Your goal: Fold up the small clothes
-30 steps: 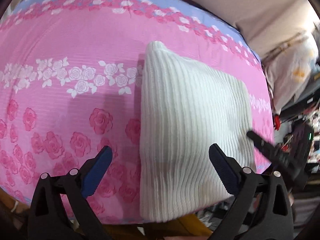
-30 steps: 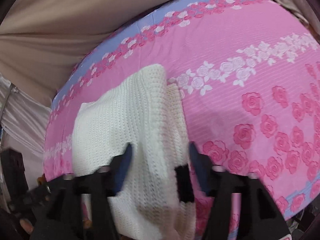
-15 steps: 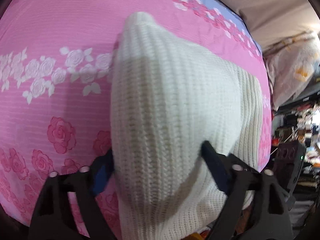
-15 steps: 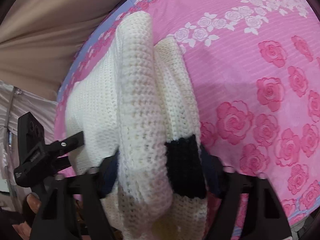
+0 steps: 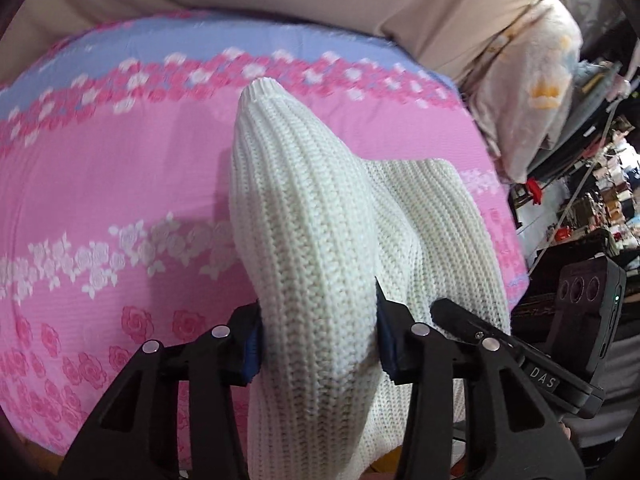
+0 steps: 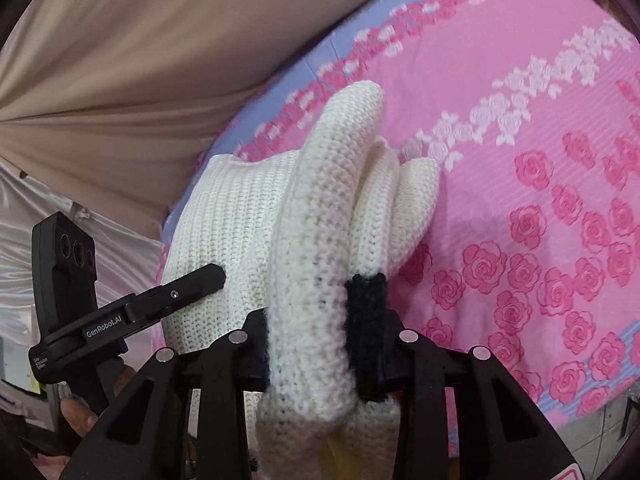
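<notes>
Cream ribbed knit, the small sweater (image 5: 320,248), is bunched up between both your tools: your left gripper (image 5: 318,334) is closing with its blue pads (image 5: 250,346) on either side of a thick roll of the near hem, and your right gripper (image 6: 324,354) is closing the same way on a roll that includes a black trim band (image 6: 366,336). The garment's long axis runs straight away from your fingers, from the near edge of the pink rose bedspread (image 5: 100,200) toward its far blue border, where the far tip of the knit droops back to the cloth. Neither hand is nearer; they sit side by side on the same near edge, both pointing steeply down and forward. I judge the coming move is carrying that pinched near edge forward over the far part, so keep both grippers level with each other.
</notes>
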Available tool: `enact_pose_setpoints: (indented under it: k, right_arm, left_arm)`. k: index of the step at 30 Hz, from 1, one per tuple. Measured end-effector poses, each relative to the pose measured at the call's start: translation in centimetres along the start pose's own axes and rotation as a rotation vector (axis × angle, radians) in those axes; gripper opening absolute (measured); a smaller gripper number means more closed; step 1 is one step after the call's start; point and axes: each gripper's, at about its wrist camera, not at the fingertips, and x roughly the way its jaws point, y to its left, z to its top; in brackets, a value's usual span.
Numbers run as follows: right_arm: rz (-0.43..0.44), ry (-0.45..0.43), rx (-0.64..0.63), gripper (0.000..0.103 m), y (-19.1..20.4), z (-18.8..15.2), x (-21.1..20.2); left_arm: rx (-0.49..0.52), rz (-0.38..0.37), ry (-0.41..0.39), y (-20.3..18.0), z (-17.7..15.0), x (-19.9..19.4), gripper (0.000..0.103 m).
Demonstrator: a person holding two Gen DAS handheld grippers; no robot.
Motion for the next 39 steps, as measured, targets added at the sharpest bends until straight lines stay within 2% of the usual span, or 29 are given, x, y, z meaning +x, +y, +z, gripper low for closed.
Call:
enact_pose_setpoints:
  k: [3,6,10,12,16,19,21,24,25,26,28,29,31,33,36,39]
  right_arm:
    - [0.013,-0.069,-0.014,0.034,0.3,0.4,-3.7]
    - [0.019,-0.148,-0.063,0.034,2.4,1.3,-6.8]
    - [0.058,-0.254,-0.163,0.034,6.9,3.3,-10.2]
    - [0.09,-0.3,-0.22,0.034,9.8,4.0,-11.4]
    - [0.151,-0.326,-0.305,0.034,15.3,6.0,-11.3]
    - [0.182,-0.28,-0.316,0.034,18.1,6.9,-7.8]
    - [0.197,-0.238,-0.309,0.035,18.7,7.0,-4.6]
    - [0.174,-0.14,-0.324,0.048,17.8,6.5,3.2]
    - [0.131,-0.119,-0.323,0.051,16.8,6.1,6.0]
    - [0.064,-0.079,-0.304,0.051,15.2,5.3,9.3]
    - [-0.096,0.023,-0.246,0.049,11.8,3.4,14.0]
    - [-0.1,0.044,-0.215,0.043,10.6,2.5,14.6]
    - [-0.078,0.042,-0.201,0.04,10.0,0.9,13.8]
    - [-0.087,0.021,-0.255,0.04,11.4,0.3,12.8]
    - [-0.09,0.026,-0.347,0.035,14.6,0.7,12.8]
    - [-0.109,0.075,-0.415,0.037,16.4,1.5,15.4]
  left_arm:
    - [0.037,-0.038,-0.043,-1.5,1.0,-2.2,0.043]
    - [0.077,-0.079,-0.114,-2.9,2.3,-5.4,0.043]
    - [0.111,-0.114,-0.223,-3.3,4.1,-10.3,0.043]
    - [0.142,-0.107,-0.297,-3.0,5.0,-13.8,0.043]
    - [0.158,-0.069,-0.395,-0.9,6.4,-18.7,0.044]
    - [0.136,-0.014,-0.428,2.6,7.2,-20.4,0.045]
    - [0.097,0.027,-0.418,6.1,7.4,-19.6,0.047]
    - [0.012,0.084,-0.358,12.3,6.8,-15.2,0.061]
    - [-0.02,0.113,-0.343,14.5,6.2,-13.3,0.065]
    - [-0.082,0.205,-0.309,17.9,5.0,-10.0,0.065]
    - [-0.154,0.31,-0.219,21.7,3.1,-6.5,0.061]
    - [-0.203,0.334,-0.175,23.4,1.6,-5.2,0.058]
    - [-0.256,0.314,-0.184,24.7,-0.6,-5.2,0.059]
    - [-0.27,0.319,-0.2,24.6,-1.5,-5.8,0.061]
    - [-0.274,0.314,-0.204,23.9,-1.2,-5.9,0.066]
    - [-0.274,0.298,-0.172,23.2,-0.4,-4.3,0.075]
